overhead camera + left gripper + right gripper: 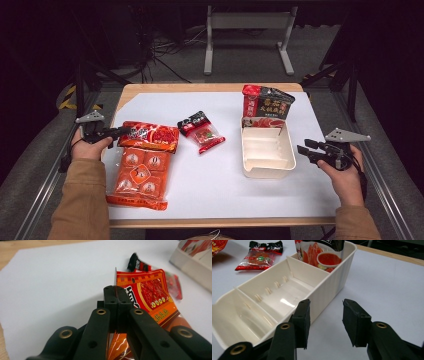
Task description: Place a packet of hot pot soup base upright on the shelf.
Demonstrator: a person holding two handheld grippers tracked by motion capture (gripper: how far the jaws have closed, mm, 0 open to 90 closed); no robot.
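A large orange-red packet [142, 167] lies at the left of the white sheet. My left gripper [122, 132] is shut on its top edge, and that end is raised off the table. In the left gripper view the jaws [116, 293] pinch the thin edge of the packet [150, 295]. A white divided bin [267, 170] stands right of centre, with a dark sauce packet [267, 105] upright in its far compartment. My right gripper [302, 147] hovers open just right of the bin. The right gripper [325, 322] has nothing between its pads, and the bin wall [329, 287] is beside the left jaw.
A small red snack packet [202, 132] lies between the large packet and the bin. The bin's two near compartments are empty. The wooden table edge [210, 87] borders the white sheet at the back. A metal stand [247, 40] is on the floor beyond.
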